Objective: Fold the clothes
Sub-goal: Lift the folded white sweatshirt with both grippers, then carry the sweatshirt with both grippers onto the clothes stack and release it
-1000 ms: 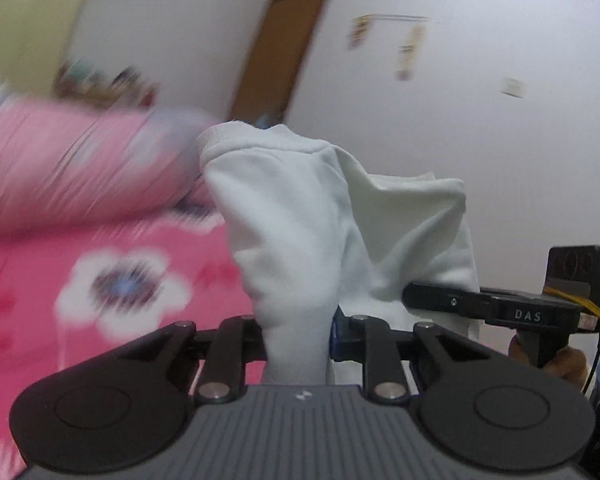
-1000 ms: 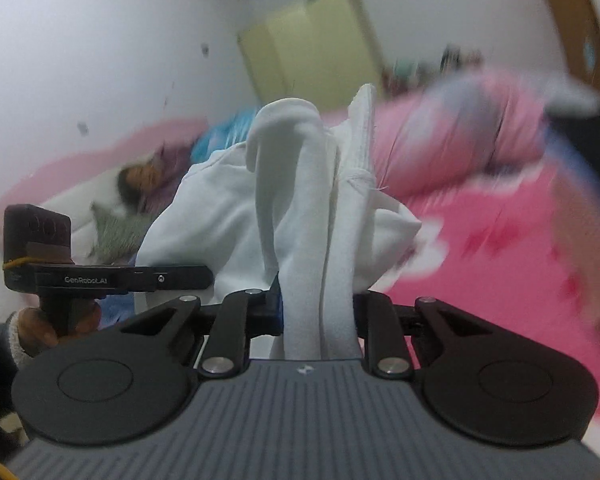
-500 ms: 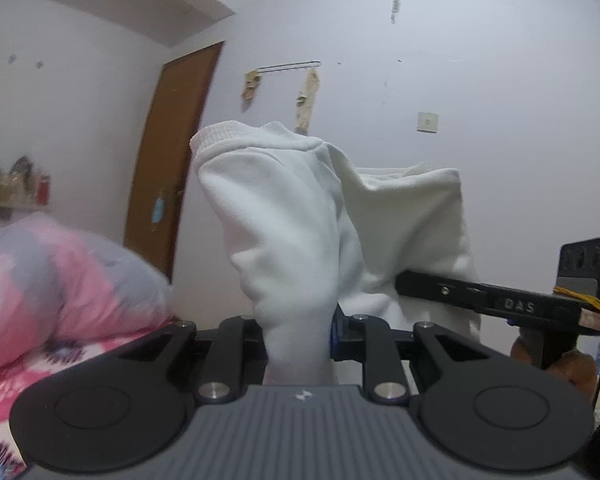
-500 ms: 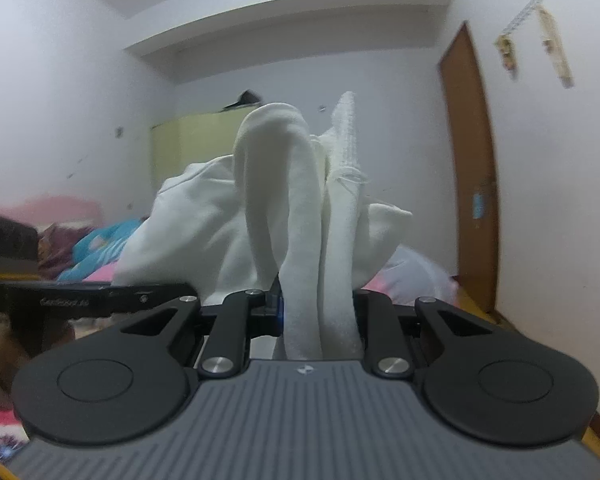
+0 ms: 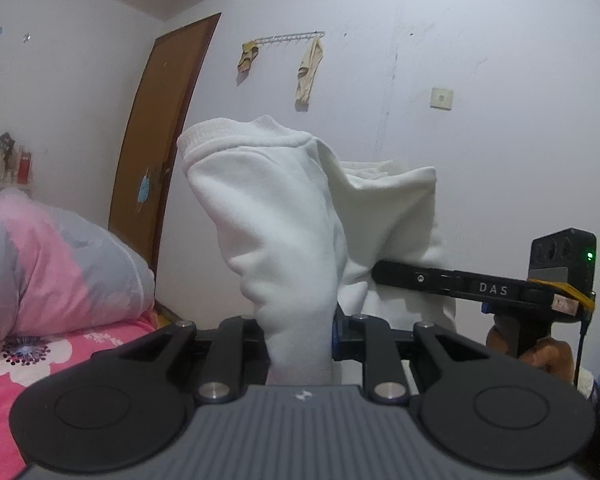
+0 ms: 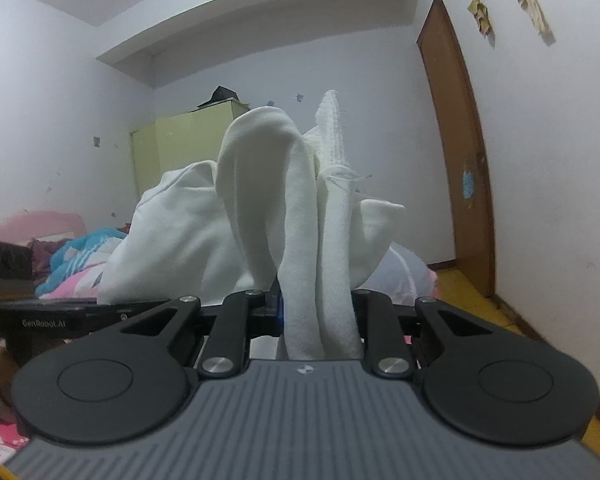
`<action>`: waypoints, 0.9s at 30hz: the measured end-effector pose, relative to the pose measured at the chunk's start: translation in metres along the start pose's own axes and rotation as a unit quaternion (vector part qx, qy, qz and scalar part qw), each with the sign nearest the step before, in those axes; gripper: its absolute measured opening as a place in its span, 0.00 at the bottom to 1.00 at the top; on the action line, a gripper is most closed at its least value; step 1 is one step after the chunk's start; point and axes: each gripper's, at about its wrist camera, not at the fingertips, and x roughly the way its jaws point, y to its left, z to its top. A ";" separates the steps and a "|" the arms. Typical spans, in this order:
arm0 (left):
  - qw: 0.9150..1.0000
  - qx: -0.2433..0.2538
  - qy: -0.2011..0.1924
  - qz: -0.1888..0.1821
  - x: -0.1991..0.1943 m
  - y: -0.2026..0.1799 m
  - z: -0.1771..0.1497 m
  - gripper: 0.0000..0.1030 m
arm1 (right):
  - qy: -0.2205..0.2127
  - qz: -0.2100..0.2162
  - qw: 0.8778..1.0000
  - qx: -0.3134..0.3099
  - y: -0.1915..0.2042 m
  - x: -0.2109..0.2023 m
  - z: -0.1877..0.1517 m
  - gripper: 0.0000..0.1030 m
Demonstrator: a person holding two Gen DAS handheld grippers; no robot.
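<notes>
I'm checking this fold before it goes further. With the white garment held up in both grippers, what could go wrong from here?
1. The white fleece garment is bunched in the left gripper, so it may fold crooked.
2. The right gripper pinches several layers; one could slip free.
3. Loose cloth hangs over the pink floral bedsheet and could drag.

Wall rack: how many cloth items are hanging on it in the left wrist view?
2. One cloth hangs at the left end of the wall rack, nearer the door; the other cloth hangs near the right end. None seems hidden.
</notes>
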 end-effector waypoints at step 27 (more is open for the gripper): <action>0.987 -0.072 -0.020 0.141 0.012 0.133 -0.049 0.87 | 0.067 -0.109 0.989 0.073 -0.088 0.124 -0.023 0.63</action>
